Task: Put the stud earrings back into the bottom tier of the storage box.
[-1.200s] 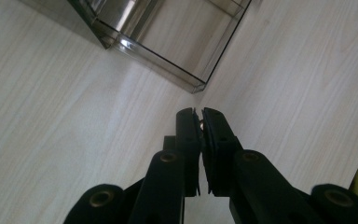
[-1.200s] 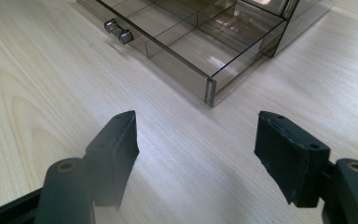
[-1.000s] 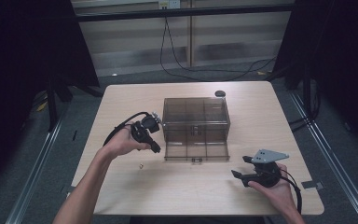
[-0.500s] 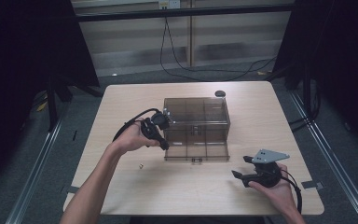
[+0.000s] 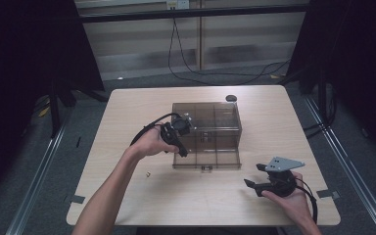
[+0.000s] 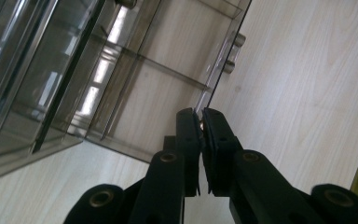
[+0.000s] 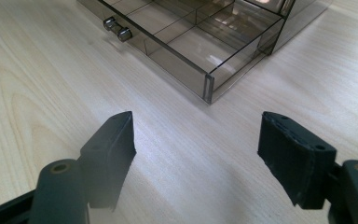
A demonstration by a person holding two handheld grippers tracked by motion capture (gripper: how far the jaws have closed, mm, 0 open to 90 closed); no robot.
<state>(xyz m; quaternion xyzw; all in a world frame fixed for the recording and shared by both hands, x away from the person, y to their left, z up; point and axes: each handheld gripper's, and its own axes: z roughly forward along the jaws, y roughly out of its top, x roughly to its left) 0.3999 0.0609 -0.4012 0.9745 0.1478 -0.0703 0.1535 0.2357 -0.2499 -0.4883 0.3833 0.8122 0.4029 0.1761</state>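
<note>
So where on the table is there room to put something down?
There is bare wood on the table left of the clear box, and in front of its open drawer, between the two arms. It is crowded by the drawer's left corner, where the left gripper is. The right gripper and a tiny gold bit take small spots.

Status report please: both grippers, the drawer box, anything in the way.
Left gripper shut on a small gold piece, over the open drawer of the smoky box. Right gripper open, idle above bare table. A second small gold piece lies left of the drawer.
</note>
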